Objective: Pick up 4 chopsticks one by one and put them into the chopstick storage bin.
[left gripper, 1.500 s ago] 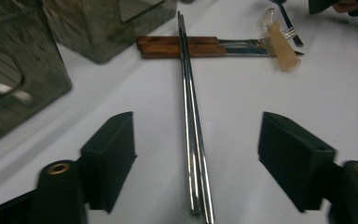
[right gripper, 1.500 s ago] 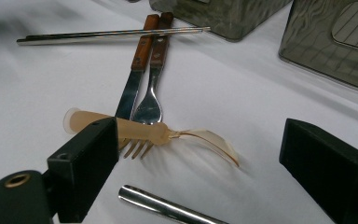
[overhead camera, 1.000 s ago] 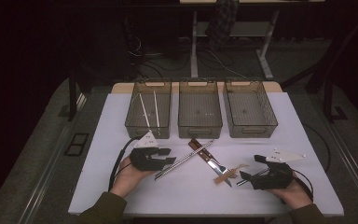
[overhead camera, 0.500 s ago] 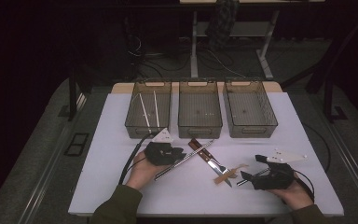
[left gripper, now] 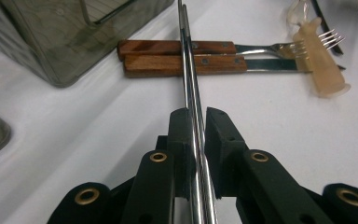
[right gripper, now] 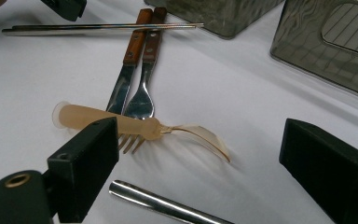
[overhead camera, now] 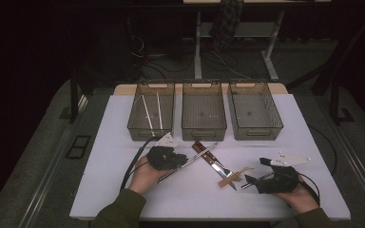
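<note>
Steel chopsticks [left gripper: 191, 84], two, lie on the tabletop [overhead camera: 123, 190], clamped in the left hand-held gripper [left gripper: 195, 140], whose jaws just closed. At their 3 o'clock: one knife [overhead camera: 218, 166], one fork [right gripper: 142, 93], one spoon [right gripper: 121, 122]. Right hand-held gripper [right gripper: 205, 154] gapes. Three bins [overhead camera: 204, 130] at 12.

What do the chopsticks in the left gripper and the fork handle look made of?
Chopsticks: probably polished steel, going by the mirror-bright sheen. Fork handle: seemingly varnished wood, reddish-brown with grain and metal rivets. Left gripper is clamped on the chopsticks.
</note>
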A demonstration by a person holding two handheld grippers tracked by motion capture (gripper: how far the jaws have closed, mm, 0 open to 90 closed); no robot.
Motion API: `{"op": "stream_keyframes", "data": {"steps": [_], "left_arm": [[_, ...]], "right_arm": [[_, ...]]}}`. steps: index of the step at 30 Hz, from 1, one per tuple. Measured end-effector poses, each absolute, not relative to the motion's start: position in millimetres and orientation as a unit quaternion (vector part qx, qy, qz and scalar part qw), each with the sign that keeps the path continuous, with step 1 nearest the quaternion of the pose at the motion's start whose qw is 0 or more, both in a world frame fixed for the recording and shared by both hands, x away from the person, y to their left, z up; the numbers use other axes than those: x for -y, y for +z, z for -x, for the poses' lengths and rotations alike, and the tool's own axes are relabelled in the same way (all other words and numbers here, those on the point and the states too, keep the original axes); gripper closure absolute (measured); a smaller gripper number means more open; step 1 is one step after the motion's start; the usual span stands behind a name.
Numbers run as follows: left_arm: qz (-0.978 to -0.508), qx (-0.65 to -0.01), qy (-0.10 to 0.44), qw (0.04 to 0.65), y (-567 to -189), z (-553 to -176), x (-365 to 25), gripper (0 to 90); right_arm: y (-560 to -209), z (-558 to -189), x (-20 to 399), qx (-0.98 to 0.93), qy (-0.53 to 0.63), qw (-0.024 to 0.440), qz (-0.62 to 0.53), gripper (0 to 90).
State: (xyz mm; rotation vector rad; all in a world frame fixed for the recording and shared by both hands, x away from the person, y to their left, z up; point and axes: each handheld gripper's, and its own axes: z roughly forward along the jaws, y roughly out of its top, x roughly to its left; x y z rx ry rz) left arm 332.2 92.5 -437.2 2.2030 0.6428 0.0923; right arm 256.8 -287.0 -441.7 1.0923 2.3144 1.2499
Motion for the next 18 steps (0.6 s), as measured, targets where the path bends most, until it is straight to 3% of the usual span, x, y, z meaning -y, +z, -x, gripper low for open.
{"op": "stream_keyframes", "data": {"steps": [18], "left_arm": [[-0.877,-0.262,0.034,0.401,-441.6,-334.8,-92.7,79.9]], "right_arm": [[-441.5,-256.5,287.0,-0.806,0.430,0.149,-0.378,11.3]]}}
